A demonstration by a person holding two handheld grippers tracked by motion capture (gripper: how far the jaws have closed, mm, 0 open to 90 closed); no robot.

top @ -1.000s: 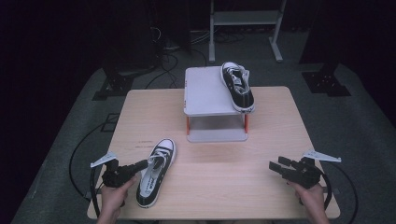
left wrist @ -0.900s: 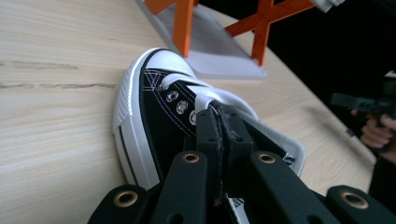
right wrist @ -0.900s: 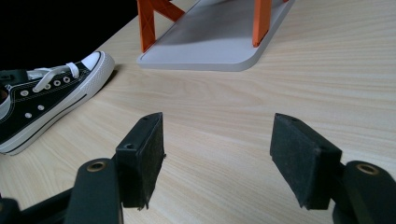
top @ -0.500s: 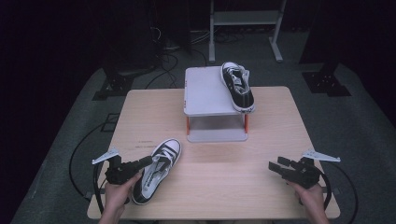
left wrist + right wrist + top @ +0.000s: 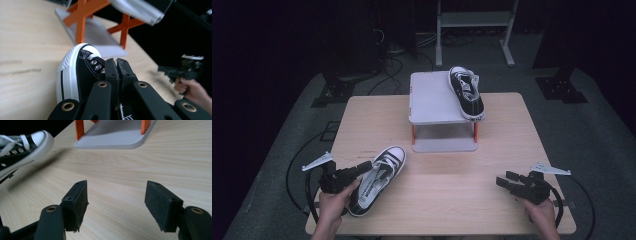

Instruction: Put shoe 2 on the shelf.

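A black sneaker with a white toe cap and sole (image 5: 384,167) hangs tilted above the front left of the wooden table (image 5: 452,200). My left gripper (image 5: 366,166) is shut on its upper edge near the laces. In the left gripper view the jaws (image 5: 117,62) are pressed together over the sneaker (image 5: 75,67). A matching sneaker (image 5: 467,92) lies on the right side of the grey two-level rack (image 5: 432,97). My right gripper (image 5: 502,180) rests open at the front right. In the right gripper view nothing sits between its pads (image 5: 116,200), and the raised sneaker (image 5: 22,145) shows at the upper left.
The rack stands on orange legs at the table's far middle, with its grey base plate (image 5: 112,137) on the wood. Bare tabletop lies between the two grippers. Cables and stand feet lie on the dark floor around the table. The other hand's gripper (image 5: 175,71) shows far right.
My left gripper has lifted the sneaker off the table and tipped its toe toward the rack. The right gripper has stayed put.
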